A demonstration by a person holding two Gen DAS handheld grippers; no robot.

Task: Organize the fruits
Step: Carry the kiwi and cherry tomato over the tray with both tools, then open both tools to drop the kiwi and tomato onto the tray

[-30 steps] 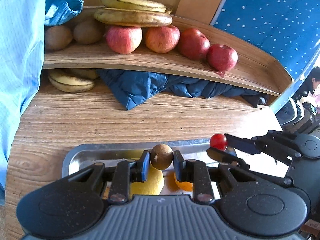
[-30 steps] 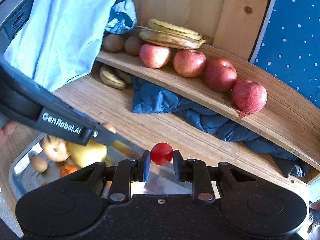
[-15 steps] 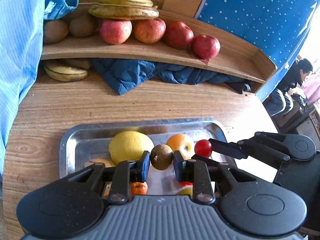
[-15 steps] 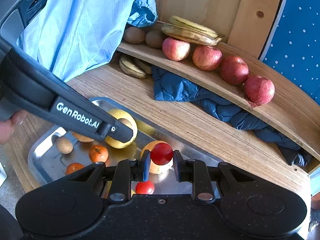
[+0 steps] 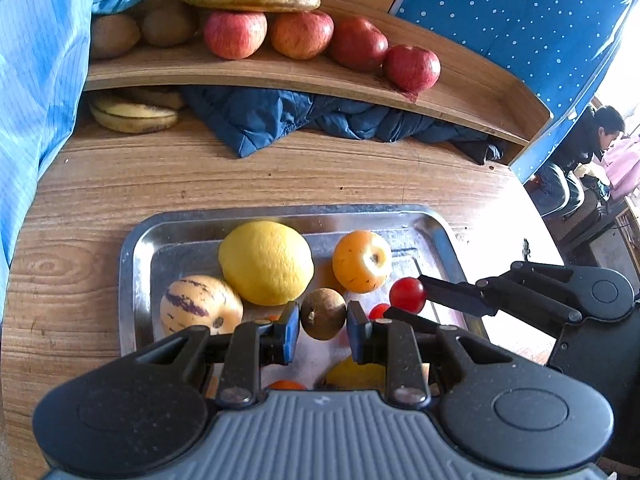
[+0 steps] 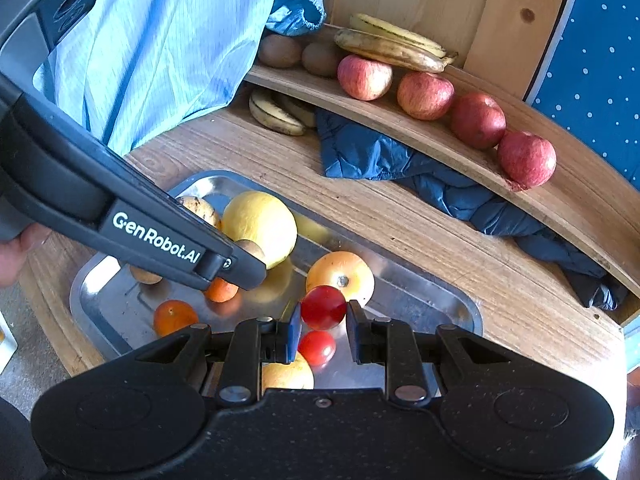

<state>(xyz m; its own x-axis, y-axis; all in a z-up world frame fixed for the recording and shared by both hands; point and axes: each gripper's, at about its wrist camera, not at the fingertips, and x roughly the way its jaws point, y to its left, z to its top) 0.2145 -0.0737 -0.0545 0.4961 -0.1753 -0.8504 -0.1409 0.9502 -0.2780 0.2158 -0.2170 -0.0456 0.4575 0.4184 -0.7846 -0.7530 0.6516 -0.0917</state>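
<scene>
Above metal tray (image 5: pixel 136 240) on table (image 5: pixel 100 184): left hand-held gripper (image 5: pixel 323 326) clamped on small brown fruit (image 5: pixel 323 313); right hand-held gripper (image 6: pixel 322 325) pinching cherry tomato (image 6: pixel 323 306). Both drawn back from far shelf (image 5: pixel 248 74) since a second ago, now hovering over tray; sorting unfinished.

I am seeing a dark blue quilted cloth (image 5: pixel 280 120) lying bunched on the wooden tabletop (image 5: pixel 120 184), tucked under the curved wooden shelf (image 5: pixel 248 76). A light blue striped garment (image 6: pixel 160 40) is hanging down at the left edge. A blue panel with white dots (image 5: pixel 512 12) is standing behind the shelf, and a seated person (image 5: pixel 580 152) is showing far off at the right.
</scene>
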